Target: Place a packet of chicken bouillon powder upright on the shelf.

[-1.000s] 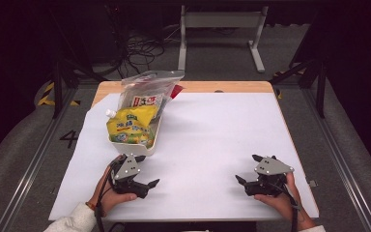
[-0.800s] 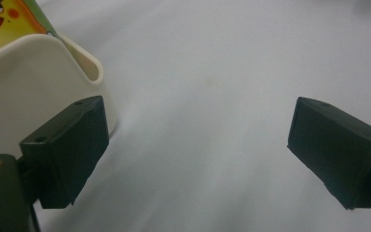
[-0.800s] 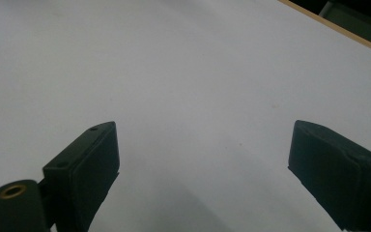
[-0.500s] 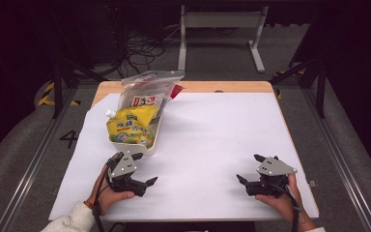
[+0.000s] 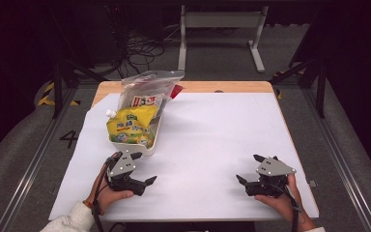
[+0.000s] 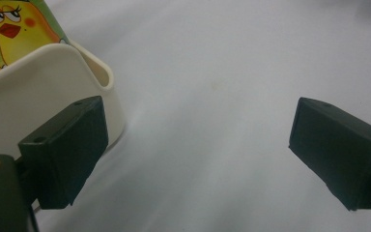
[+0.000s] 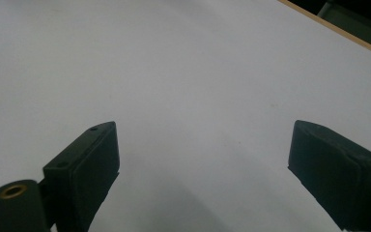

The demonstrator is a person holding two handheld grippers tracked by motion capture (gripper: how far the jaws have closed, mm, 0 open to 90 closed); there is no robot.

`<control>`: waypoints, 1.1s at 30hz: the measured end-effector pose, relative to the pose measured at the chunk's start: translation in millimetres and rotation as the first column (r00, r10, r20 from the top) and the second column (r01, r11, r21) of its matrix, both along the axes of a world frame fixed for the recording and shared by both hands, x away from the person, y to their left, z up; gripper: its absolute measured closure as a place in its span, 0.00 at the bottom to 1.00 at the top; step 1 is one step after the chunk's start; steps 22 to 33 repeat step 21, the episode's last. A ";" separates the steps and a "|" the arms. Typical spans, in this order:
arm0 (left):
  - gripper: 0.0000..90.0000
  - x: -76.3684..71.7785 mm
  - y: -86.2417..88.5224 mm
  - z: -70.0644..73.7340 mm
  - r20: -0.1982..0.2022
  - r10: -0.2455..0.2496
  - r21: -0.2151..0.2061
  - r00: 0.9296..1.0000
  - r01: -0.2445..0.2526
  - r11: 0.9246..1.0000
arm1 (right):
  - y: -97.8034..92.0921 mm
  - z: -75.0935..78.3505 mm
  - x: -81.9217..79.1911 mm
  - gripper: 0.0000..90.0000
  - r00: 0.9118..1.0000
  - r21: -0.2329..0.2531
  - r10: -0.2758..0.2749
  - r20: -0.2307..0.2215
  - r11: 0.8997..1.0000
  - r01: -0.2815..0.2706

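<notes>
Holding both sets of jaws wide open, I had my left gripper [image 5: 142,168] just beside the white tray [image 5: 145,147], right gripper [image 5: 250,168] well apart.

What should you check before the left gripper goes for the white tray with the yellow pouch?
1. Left gripper jaws apart: ok.
2. Left gripper holds nothing: ok.
3. White tray close by, just ahead of one jaw: ok.
4. Yellow pouch lies in the tray: ok.
5. Clear bag leans over the tray's far end and could get in the way: not ok.
6. Right gripper open, apart from the tray: ok.
</notes>
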State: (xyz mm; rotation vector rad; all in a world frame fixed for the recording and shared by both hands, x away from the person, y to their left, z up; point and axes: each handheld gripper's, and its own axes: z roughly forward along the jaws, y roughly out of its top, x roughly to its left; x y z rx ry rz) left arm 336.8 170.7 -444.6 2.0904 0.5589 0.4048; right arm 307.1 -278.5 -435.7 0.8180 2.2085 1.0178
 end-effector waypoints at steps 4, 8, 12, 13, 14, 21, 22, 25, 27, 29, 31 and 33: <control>0.08 -0.1 -0.5 0.1 0.003 0.002 0.004 1.000 -0.002 1.000 | -0.2 0.1 0.0 0.12 1.000 0.000 0.001 0.002 1.000 -0.001; 0.08 1.4 1.7 1.2 0.003 0.005 -0.007 1.000 -0.005 1.000 | -0.5 -0.2 0.1 0.12 1.000 0.001 0.001 0.001 1.000 -0.001; 0.08 2.4 2.3 1.5 -0.002 0.007 -0.009 1.000 -0.007 1.000 | -0.2 -0.9 -0.4 0.12 1.000 -0.009 0.002 0.001 1.000 -0.002; 0.08 2.6 2.2 2.2 0.002 0.004 -0.009 1.000 -0.004 1.000 | -0.2 -0.9 -0.4 0.12 1.000 -0.009 0.002 0.001 1.000 -0.002; 0.08 3.2 2.3 2.9 0.006 0.000 -0.014 1.000 0.000 1.000 | -0.3 -1.1 -0.8 0.12 1.000 -0.012 0.001 0.002 1.000 -0.001; 0.07 5.3 2.7 2.3 -0.007 -0.020 -0.028 1.000 0.020 0.999 | -0.1 -0.5 -2.7 0.12 1.000 -0.011 -0.015 0.002 1.000 0.015; 0.07 5.3 2.7 2.3 -0.007 -0.020 -0.028 1.000 0.020 0.999 | -0.1 -0.5 -2.7 0.12 1.000 -0.011 -0.015 0.002 1.000 0.015; 0.07 5.3 2.7 2.3 -0.007 -0.020 -0.028 1.000 0.020 0.999 | -0.1 -0.5 -2.7 0.12 1.000 -0.011 -0.015 0.002 1.000 0.015; 0.07 5.3 2.7 2.3 -0.007 -0.020 -0.028 1.000 0.020 0.999 | -0.1 -0.5 -2.7 0.12 1.000 -0.011 -0.015 0.002 1.000 0.015; 0.07 5.3 2.7 2.3 -0.007 -0.020 -0.028 1.000 0.020 0.999 | -0.1 -0.5 -2.7 0.12 1.000 -0.011 -0.015 0.002 1.000 0.015; 0.07 5.3 2.7 2.3 -0.007 -0.020 -0.028 1.000 0.020 0.999 | -0.1 -0.5 -2.7 0.12 1.000 -0.011 -0.015 0.002 1.000 0.015; 0.07 5.3 2.7 2.3 -0.007 -0.020 -0.028 1.000 0.020 0.999 | -0.1 -0.5 -2.7 0.12 1.000 -0.011 -0.015 0.002 1.000 0.015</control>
